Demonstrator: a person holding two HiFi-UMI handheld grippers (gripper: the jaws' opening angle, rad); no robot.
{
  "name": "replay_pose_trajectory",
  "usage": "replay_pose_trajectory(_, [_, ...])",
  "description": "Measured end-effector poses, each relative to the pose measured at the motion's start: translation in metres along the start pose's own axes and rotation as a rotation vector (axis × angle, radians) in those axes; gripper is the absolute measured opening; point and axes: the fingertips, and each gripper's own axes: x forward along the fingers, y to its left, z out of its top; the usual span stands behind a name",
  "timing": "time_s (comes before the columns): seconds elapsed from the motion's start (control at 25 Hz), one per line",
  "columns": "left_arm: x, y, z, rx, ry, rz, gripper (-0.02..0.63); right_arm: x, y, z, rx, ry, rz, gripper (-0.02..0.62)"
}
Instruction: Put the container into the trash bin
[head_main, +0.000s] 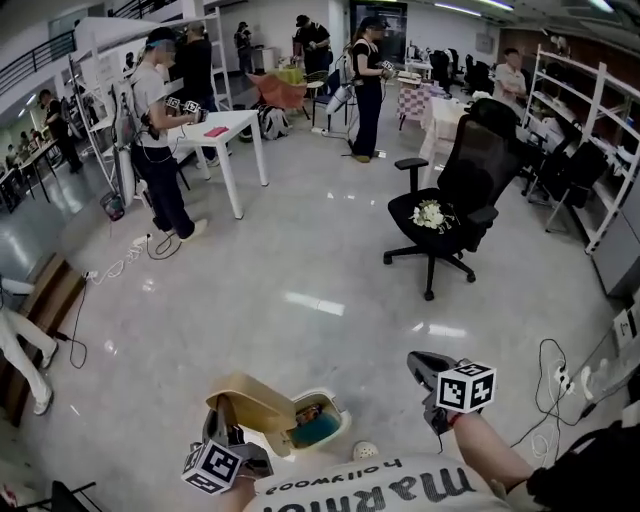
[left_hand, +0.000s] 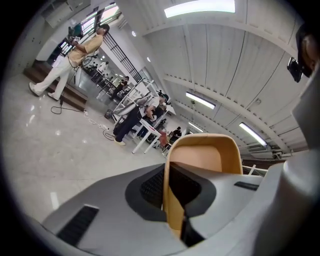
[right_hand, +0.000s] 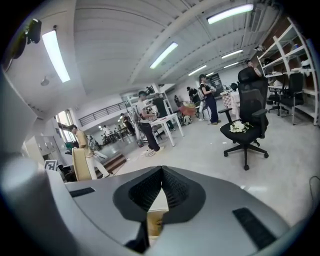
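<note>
Clamping the tan lid (head_main: 256, 404), left gripper (left_hand: 171, 194) half hides trash bin (head_main: 341, 424).
</note>
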Motion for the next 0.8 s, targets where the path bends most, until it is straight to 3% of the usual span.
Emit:
replay_pose_trajectory(0.2, [0.024, -0.005, -0.026, 0.000, -0.021, 0.073, 0.000, 0.053, -0.020, 0.013, -0.048, 0.057, 0.109, 0.002])
replay_pose_trajectory(0.4, [0.039, -0.002, -0.051, -0.014, -0.030, 0.128, 0.002, 0.101, -0.022, 0.001, -0.123, 0.152, 0.200, 0.002])
replay_pose_trajectory(0.56, [0.055, 0.000, -0.070, 0.015, 0.012, 0.177, 0.002, 0.134, -0.022, -0.011, -0.117, 0.209, 0.272, 0.003])
replay_pose_trajectory(0.8, [0.060, 0.030, -0.115, 0.079, 0.147, 0.367, 0.001, 0.171, -0.007, -0.060, -0.057, 0.318, 0.357, 0.003])
